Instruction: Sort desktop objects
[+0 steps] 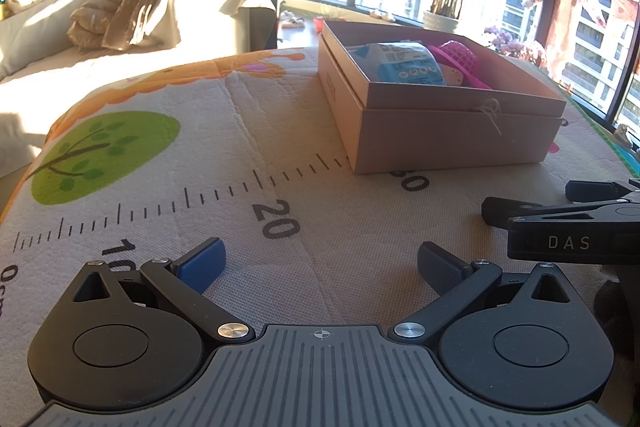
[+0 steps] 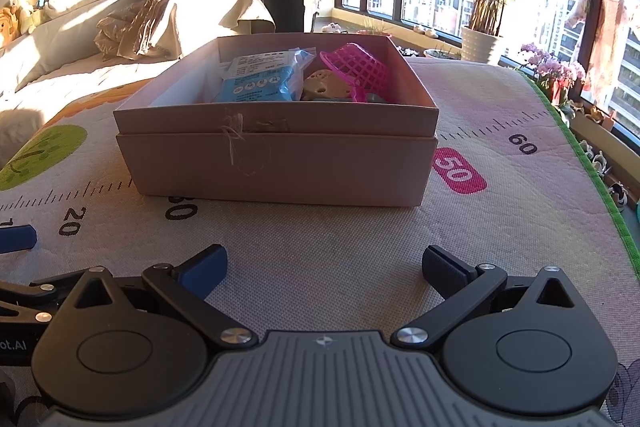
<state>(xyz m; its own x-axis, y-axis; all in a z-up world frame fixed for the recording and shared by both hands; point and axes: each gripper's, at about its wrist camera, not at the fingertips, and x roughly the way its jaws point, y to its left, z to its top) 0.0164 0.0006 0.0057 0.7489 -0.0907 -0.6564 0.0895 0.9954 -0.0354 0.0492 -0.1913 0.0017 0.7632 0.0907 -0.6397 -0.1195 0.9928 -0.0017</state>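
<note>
A tan cardboard box [image 2: 280,167] stands on the printed mat, and in the left wrist view the box [image 1: 452,135] is ahead to the right. Inside lie a blue packet [image 2: 264,79], a pink mesh basket [image 2: 360,69] tipped on its side and a small tan toy [image 2: 324,87]. The packet [image 1: 400,63] and basket [image 1: 456,57] also show in the left wrist view. My left gripper [image 1: 320,261] is open and empty over the mat near the "20" mark. My right gripper [image 2: 324,265] is open and empty, short of the box's near wall.
The mat [image 2: 500,227] has a ruler print and a green edge at the right. A bed with a crumpled blanket [image 1: 132,11] lies to the left. Windows and potted plants [image 2: 484,43] stand behind. The right gripper's side [image 1: 560,223] shows at the left view's right edge.
</note>
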